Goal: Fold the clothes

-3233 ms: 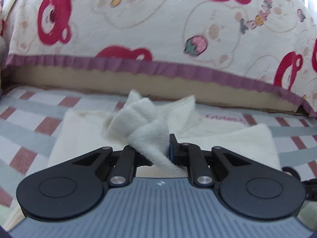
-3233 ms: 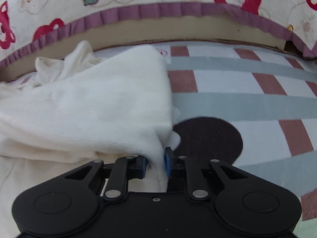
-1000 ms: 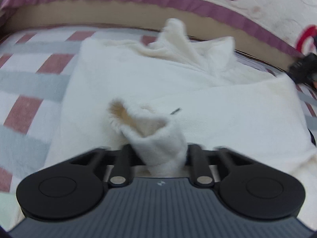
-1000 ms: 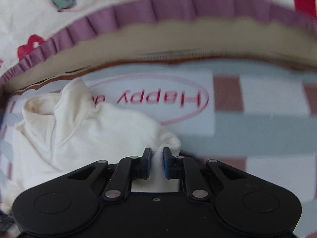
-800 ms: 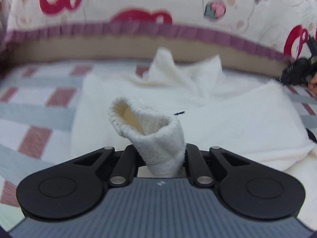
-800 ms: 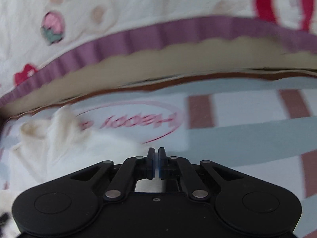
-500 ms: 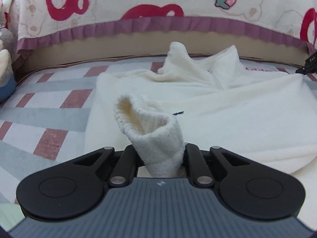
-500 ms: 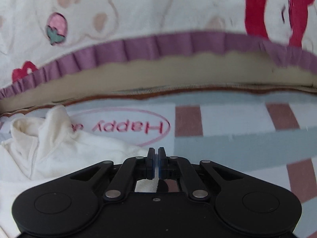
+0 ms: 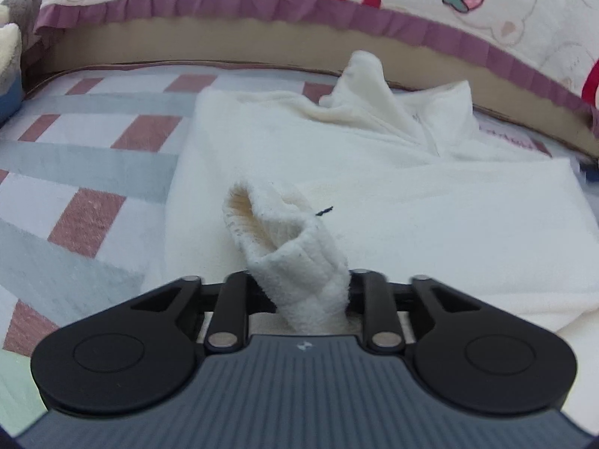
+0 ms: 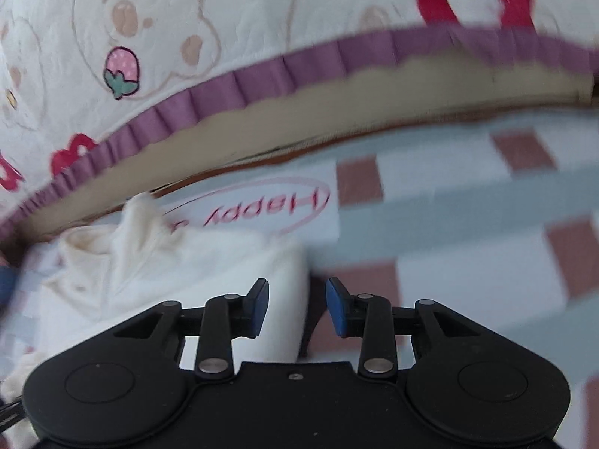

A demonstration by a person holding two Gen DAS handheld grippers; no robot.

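A: Where's the garment?

B: The cream fleece top (image 9: pixel 393 194) lies spread on the checked mat (image 9: pixel 93 172), collar toward twelve o'clock, near the bed's purple frill (image 9: pixel 262 3).

A: And the left gripper (image 9: pixel 310 299)?

B: Its jaws are clamped on the sleeve cuff (image 9: pixel 284 239), which stands up open-mouthed toward eleven o'clock.

A: The right gripper (image 10: pixel 295 307)?

B: Its jaws have just been opening and stand partly apart. The top's folded edge (image 10: pixel 277 284) sits between the blue pads (image 10: pixel 335 307), neither pressing it. The pink "Happy" print (image 10: pixel 262 209) lies at twelve o'clock.
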